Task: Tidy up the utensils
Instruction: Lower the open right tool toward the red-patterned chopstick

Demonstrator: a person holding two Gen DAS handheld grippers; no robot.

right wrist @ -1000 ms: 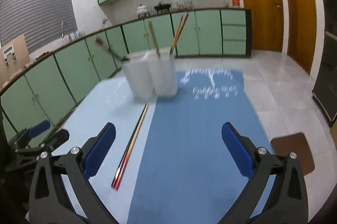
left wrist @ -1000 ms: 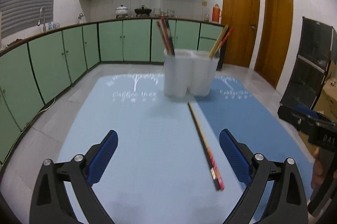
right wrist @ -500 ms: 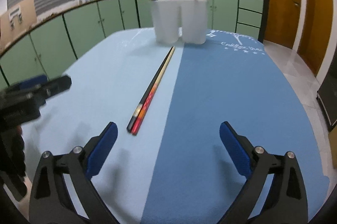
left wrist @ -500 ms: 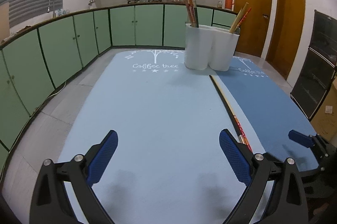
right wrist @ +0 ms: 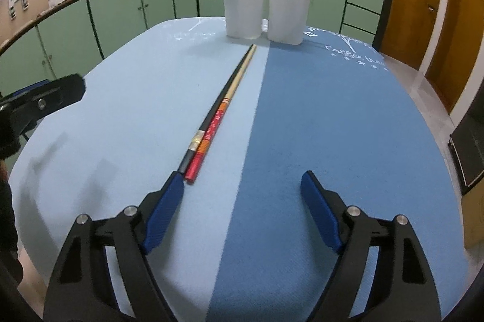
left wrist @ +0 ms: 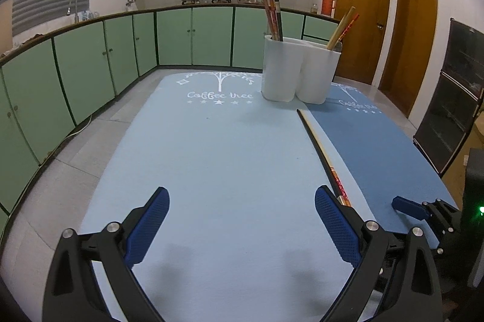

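Two chopsticks lie side by side on the mats, a black one and a red-and-tan one, pointing toward a white two-cup holder with several chopsticks standing in it. My right gripper hovers low just behind their near ends; its jaws are closing, with nothing between them. The black stick's end lies right at the left fingertip. In the left wrist view my left gripper stands open over the light blue mat, with the chopsticks just past its right finger and the holder beyond.
A dark blue mat adjoins the light blue one. Green cabinets ring the room, and wooden doors stand at the right. The left gripper's tip shows at the left edge of the right wrist view.
Both grippers have sunk toward the table. The right one has come closer to the near ends of the two chopsticks and its jaws have narrowed. The left has kept still over the last half second.
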